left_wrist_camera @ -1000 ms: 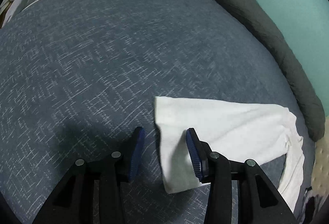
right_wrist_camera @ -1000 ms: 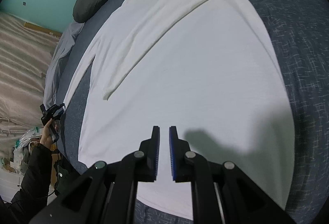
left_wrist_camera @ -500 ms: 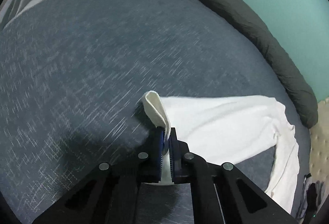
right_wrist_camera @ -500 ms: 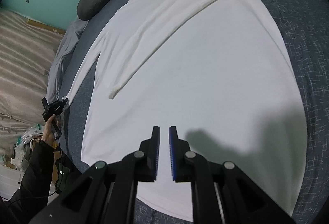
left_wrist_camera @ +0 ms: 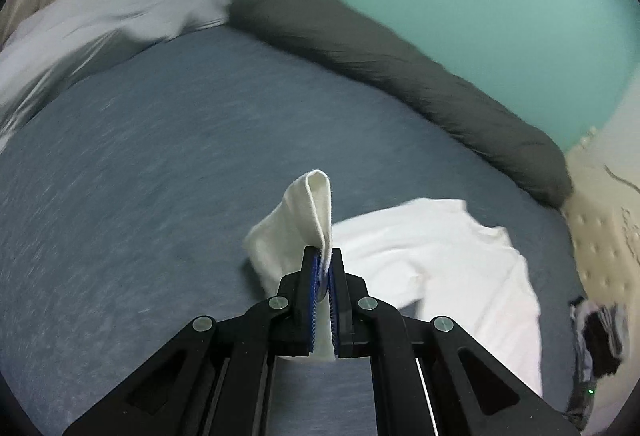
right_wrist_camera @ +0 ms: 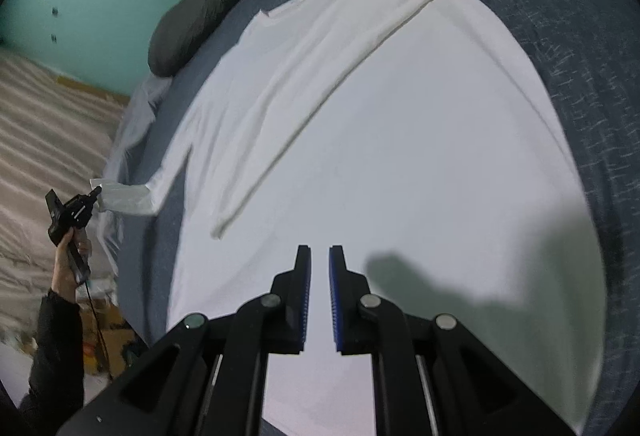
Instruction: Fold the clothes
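We see a white long-sleeved shirt [right_wrist_camera: 400,163] spread flat on the blue bed [left_wrist_camera: 140,175]. Our left tool [left_wrist_camera: 325,264] is clamped on its sleeve cuff [left_wrist_camera: 308,220], raised off the bed. Our right tool [right_wrist_camera: 319,268], nearly closed and holding nothing, hovers over the shirt's lower body.

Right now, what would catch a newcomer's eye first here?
A big white long-sleeved shirt lies spread flat over the blue-grey bed, one sleeve already folded across its front. The left gripper pinches the other sleeve's cuff, lifted off the bed. The right gripper hovers over the hem, nearly shut, holding nothing.
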Tool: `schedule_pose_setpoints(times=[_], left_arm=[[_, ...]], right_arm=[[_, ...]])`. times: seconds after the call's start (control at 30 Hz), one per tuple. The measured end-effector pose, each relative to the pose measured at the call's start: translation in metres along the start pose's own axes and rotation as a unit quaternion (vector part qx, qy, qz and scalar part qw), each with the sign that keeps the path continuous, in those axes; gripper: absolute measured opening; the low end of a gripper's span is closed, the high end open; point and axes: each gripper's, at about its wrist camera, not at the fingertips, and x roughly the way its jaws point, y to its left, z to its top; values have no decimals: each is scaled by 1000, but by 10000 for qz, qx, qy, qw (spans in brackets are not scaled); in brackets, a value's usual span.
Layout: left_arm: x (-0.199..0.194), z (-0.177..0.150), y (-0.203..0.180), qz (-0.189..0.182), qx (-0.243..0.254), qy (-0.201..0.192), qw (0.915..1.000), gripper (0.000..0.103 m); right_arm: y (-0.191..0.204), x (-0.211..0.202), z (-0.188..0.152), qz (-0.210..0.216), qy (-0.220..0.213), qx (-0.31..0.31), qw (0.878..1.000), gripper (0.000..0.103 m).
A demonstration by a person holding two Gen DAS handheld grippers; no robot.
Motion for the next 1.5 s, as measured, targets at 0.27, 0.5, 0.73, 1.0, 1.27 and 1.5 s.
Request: schedule_pose_setpoints(times=[0.27,0.5,0.73,1.0,1.27,1.5], left_arm=[[25,2,-142,-659,805,298,9941,5],[58,-41,-303,-1374,1829,827,9700,5],[120,-165,-407,-1805,2755,1814,9266,3],[166,-247,-430,-1677,2881,2409,9115,3],[179,-261,-415,-1673,2775,2538,9114,5],[169,-252,-399,-1901,2628,2440,9139,35]], right_arm=[[7,12,6,479,-281,62,9984,9],[-6,13,-1,804,-444,213,9955,9],[-29,-3,8,443,-755,271,9958,9],[-57,-19,15,571,-1013,632,9912,9],[-68,-13,22,755,-1120,929,9865,9],[-65,-5,36,964,-1284,1061,9813,35]])
